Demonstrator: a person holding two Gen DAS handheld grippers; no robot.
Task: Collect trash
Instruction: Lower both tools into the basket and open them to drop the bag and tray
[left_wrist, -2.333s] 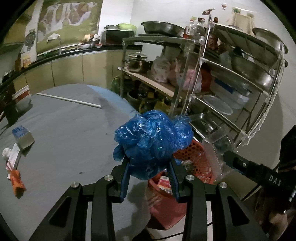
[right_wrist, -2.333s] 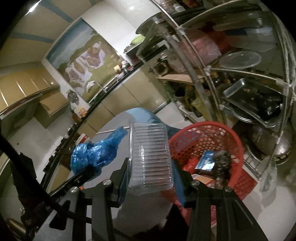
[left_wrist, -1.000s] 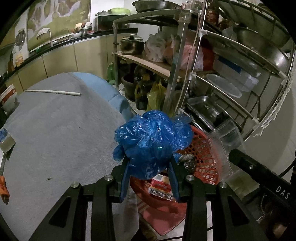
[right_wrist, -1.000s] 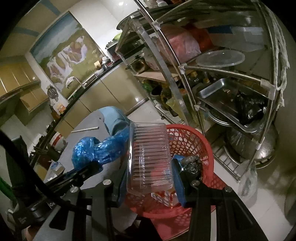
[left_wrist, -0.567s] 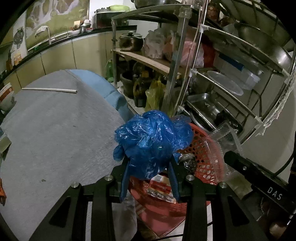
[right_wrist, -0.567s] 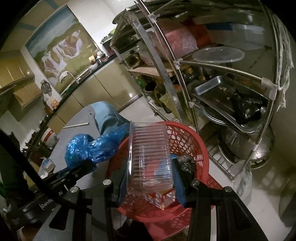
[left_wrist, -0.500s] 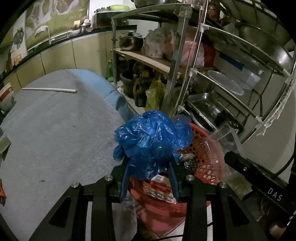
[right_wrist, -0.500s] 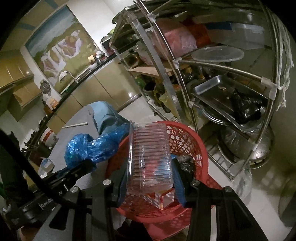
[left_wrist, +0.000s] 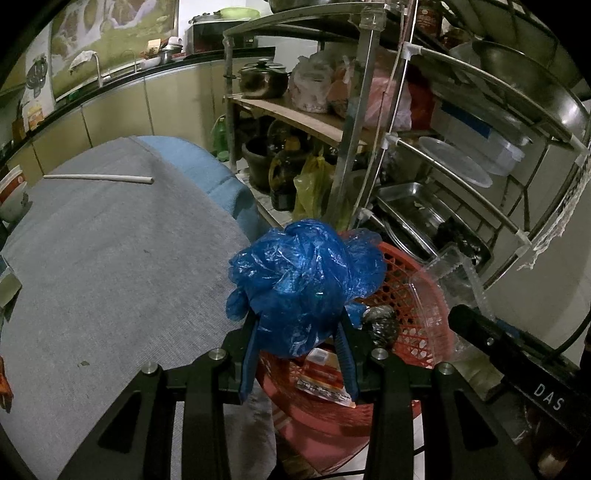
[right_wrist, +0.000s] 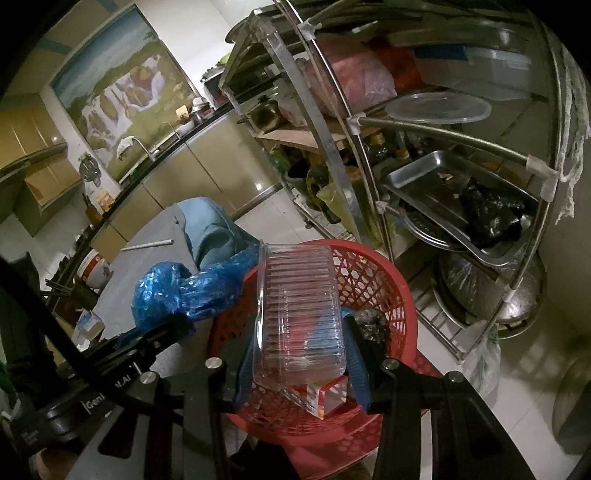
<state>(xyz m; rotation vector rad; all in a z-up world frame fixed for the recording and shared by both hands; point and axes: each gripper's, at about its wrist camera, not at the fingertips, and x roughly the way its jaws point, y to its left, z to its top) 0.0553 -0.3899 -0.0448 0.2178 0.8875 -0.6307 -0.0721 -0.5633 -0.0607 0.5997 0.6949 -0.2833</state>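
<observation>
My left gripper (left_wrist: 297, 354) is shut on a crumpled blue plastic bag (left_wrist: 304, 284), held over the near rim of a red mesh basket (left_wrist: 410, 280). My right gripper (right_wrist: 301, 365) is shut on a clear ribbed plastic container (right_wrist: 299, 310), which hangs above the same red basket (right_wrist: 384, 295). In the right wrist view the blue bag (right_wrist: 184, 291) and the left gripper show at the left of the basket. Inside the basket lie a red and white carton (right_wrist: 325, 400) and a dark crumpled wad (right_wrist: 371, 325). In the left wrist view the clear container (left_wrist: 443, 288) shows at the basket's right side.
A grey-clothed table (left_wrist: 110, 266) fills the left, with a white tube (left_wrist: 99, 178) at its far side. A metal rack (right_wrist: 424, 147) with pots, trays and plastic lids stands just behind the basket. A kitchen counter (left_wrist: 110, 77) runs along the back wall.
Both grippers have drifted closer over the red basket, which now sits more fully under the bag and the container. Both grips are unchanged.
</observation>
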